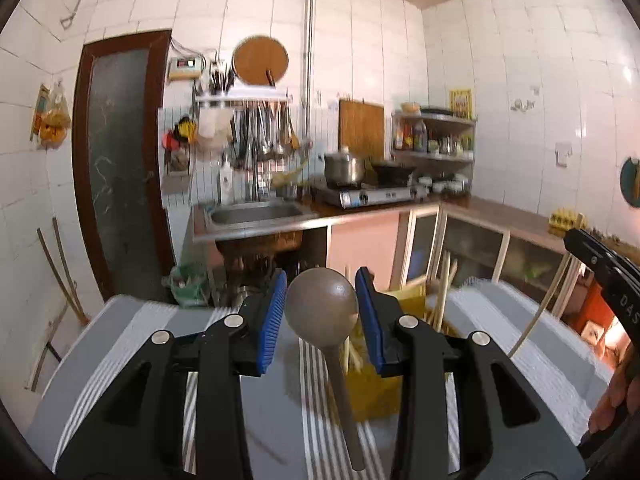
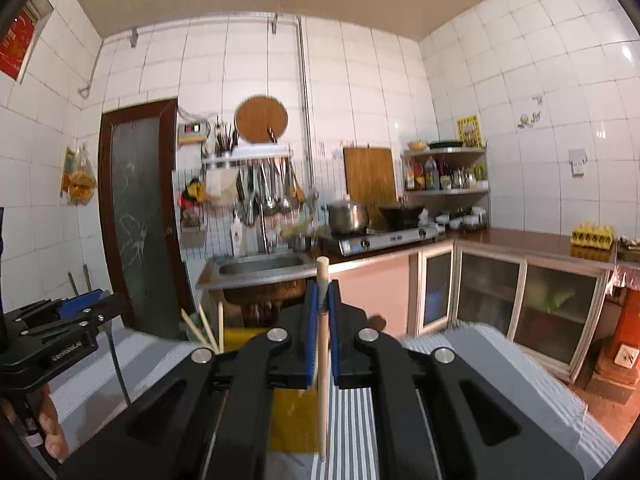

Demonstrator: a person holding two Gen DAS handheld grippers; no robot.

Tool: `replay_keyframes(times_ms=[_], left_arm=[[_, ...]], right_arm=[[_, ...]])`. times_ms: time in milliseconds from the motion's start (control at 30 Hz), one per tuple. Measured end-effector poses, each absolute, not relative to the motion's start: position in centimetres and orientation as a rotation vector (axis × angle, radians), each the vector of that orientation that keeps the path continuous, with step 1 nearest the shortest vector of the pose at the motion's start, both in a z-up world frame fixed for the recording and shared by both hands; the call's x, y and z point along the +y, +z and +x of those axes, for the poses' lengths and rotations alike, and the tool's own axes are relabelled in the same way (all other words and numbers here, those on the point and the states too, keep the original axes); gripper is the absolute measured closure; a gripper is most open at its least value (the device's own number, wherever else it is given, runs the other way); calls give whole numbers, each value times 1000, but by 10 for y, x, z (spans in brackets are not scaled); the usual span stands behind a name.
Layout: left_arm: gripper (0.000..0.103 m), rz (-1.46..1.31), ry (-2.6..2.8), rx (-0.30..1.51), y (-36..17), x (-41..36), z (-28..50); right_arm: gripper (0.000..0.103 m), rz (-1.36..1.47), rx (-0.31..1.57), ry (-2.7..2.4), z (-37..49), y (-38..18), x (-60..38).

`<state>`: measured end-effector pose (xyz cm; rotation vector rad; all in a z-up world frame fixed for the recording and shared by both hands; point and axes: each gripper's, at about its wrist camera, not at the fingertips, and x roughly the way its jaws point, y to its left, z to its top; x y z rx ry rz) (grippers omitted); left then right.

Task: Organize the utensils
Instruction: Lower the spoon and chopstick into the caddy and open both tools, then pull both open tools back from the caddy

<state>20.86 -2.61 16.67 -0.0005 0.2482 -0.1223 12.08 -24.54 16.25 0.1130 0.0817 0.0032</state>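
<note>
The left gripper [image 1: 321, 312] pinches a grey metal ladle [image 1: 322, 304], bowl raised; the right gripper [image 2: 322, 320] is pressed shut on a pale wooden stick [image 2: 322, 344]. Both utensils seem lifted, not yet stowed. A yellow holder with chopsticks [image 1: 412, 300] waits on the grey-striped cloth tabletop [image 1: 132, 328], with a white-tiled kitchen behind.

- Grey metal ladle [image 1: 322, 304], between blue gripper pads [image 1: 272, 312].
- Pale wooden chopstick [image 2: 323, 344].
- Grey-and-white striped cloth [image 1: 316, 392].
- Yellow utensil holder [image 1: 376, 384] at 3 o'clock of the ladle.
</note>
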Motion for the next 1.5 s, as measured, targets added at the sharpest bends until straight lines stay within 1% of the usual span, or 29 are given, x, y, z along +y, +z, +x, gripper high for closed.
replay_keyframes(times_ms=[233, 333, 400, 500, 733, 867, 900, 933, 967, 1000, 1033, 1067, 1100, 1133, 1167, 1200, 1267, 1400, 1500], left_arm=[[68, -60, -106, 171, 208, -32, 248], [68, -59, -102, 146, 209, -42, 269], [68, -58, -103, 151, 201, -49, 285], [68, -56, -107, 171, 182, -55, 303], [68, 8, -107, 309, 115, -63, 333], [67, -17, -121, 407, 96, -56, 346], [65, -11, -120, 410, 95, -56, 345], [59, 2, -127, 417, 96, -57, 342], [54, 10, -139, 418, 99, -56, 338], [45, 15, -144, 411, 103, -56, 333], [33, 26, -141, 390, 108, -54, 325], [25, 40, -113, 363, 115, -51, 315], [13, 42, -99, 349, 119, -51, 310], [11, 39, -94, 330, 125, -46, 302], [11, 38, -96, 326, 130, -42, 296], [9, 40, -93, 334, 134, -36, 289], [7, 37, -82, 345, 137, -26, 278], [5, 20, -55, 380, 134, -2, 257], [5, 9, -37, 433, 119, 15, 243]], right_arm=[[97, 121, -10, 10, 142, 209, -244], [97, 116, -24, 18, 159, 219, -238], [97, 108, -23, 12, 170, 218, -235], [97, 108, 21, 10, 188, 202, -233], [97, 86, 215, 16, 221, 149, -234], [97, 108, 340, 26, 240, 121, -239], [96, 108, 354, 22, 243, 116, -240], [95, 103, 372, 15, 244, 112, -241], [84, 97, 390, 5, 244, 109, -242], [56, 97, 394, -3, 244, 108, -244], [44, 105, 388, -14, 240, 109, -248], [38, 115, 373, -23, 235, 111, -250], [38, 126, 357, -35, 227, 114, -255], [38, 131, 356, -41, 223, 116, -258], [37, 140, 362, -47, 216, 120, -263], [33, 146, 365, -52, 213, 123, -265], [28, 150, 364, -64, 202, 126, -270], [25, 121, 384, -88, 172, 122, -272], [24, 111, 412, -90, 150, 111, -269]])
